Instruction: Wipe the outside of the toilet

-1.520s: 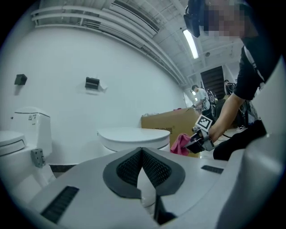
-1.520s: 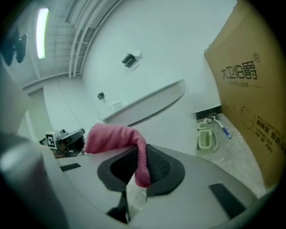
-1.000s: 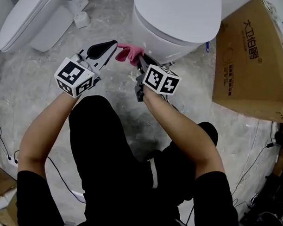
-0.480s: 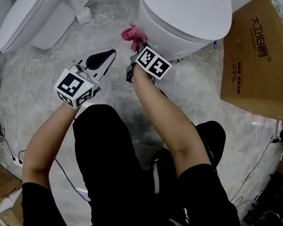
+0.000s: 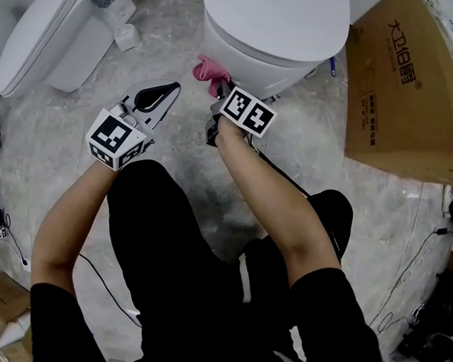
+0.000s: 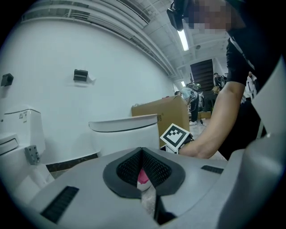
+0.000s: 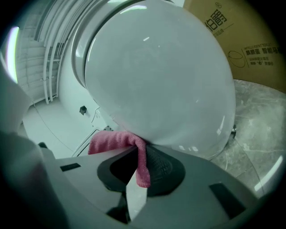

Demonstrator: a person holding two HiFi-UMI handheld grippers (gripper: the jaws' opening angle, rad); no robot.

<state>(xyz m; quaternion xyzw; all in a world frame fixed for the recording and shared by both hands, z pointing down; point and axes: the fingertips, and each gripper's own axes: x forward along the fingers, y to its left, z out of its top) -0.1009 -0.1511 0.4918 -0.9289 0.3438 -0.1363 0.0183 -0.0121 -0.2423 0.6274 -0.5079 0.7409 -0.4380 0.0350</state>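
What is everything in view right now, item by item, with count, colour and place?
toilet: one, white, top centre of the head view, lid down
second toilet: one, white, top left
cloth: one, pink, against the toilet's bowl
cardboard box: one, brown, right of the toilet
cables: several, black, on the floor at both edges
floor: grey, marbled
left gripper: one, grey, fingers together, empty, left of the cloth
right gripper: one, grey, fingers shut on the cloth
arms: two, bare, black sleeves
legs: in black, bottom centre
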